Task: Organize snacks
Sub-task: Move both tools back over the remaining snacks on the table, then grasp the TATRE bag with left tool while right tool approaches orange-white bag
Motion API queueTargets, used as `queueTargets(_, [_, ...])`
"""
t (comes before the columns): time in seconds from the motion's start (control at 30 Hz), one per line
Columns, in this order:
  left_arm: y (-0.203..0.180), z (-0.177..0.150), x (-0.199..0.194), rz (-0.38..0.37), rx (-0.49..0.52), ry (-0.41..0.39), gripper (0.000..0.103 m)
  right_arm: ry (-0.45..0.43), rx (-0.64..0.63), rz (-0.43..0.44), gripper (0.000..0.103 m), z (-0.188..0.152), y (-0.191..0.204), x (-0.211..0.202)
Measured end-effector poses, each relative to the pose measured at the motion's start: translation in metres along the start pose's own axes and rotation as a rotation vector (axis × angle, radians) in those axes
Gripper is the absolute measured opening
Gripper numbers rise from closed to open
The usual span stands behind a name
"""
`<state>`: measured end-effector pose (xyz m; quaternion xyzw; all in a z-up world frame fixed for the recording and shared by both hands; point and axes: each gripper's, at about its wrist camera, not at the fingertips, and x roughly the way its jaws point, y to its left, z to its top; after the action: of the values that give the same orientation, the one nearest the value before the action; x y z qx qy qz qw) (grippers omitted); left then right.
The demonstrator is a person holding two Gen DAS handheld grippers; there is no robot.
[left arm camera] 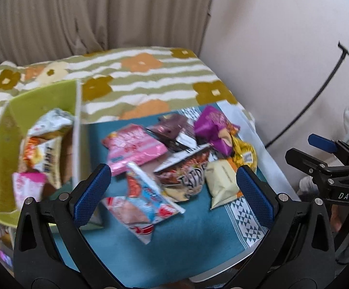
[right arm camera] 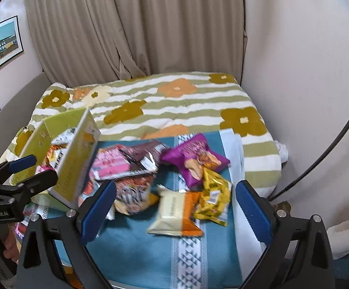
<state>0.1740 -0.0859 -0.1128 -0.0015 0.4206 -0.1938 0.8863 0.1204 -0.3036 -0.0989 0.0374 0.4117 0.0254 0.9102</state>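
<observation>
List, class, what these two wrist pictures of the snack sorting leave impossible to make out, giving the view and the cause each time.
1. Printed names on the loose snack packets: both views, motion blur.
2. Lower packets inside the lime-green cardboard box: left wrist view, upper packets cover them; right wrist view, the box wall hides them.
3. Near edge of the teal patterned cloth: both views, gripper bodies cover it.
</observation>
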Motion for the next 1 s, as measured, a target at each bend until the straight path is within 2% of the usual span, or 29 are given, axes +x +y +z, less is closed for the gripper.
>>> queueTargets(0.23, [-0.016,-0.006,0.058,-0.014,0.109,0.088,0.103,0.084,0.067,0.013,0.099,-0.023,-0.029,0.039])
queueTargets(0.5, [-0.030,-0.015,0.123,0.001,0.288,0.206,0.103,0.160,0.160,0.010,0.099,-0.046,-0.036,0.083])
queueTargets(0.7, [-0.036,-0.018,0.149,-0.002,0.374,0.266,0.102,0.189,0.220,0.013,0.099,-0.058,-0.038,0.100])
queueTargets(0.87, [-0.037,-0.023,0.166,0.008,0.409,0.316,0.097,0.214,0.283,0.034,0.099,-0.063,-0.038,0.116])
queueTargets(0.93, [-0.036,-0.022,0.169,0.012,0.408,0.319,0.092,0.223,0.300,0.045,0.099,-0.065,-0.037,0.122])
queueTargets(1.0, [-0.035,-0.022,0.171,0.015,0.419,0.317,0.091,0.232,0.314,0.055,0.099,-0.066,-0.035,0.129])
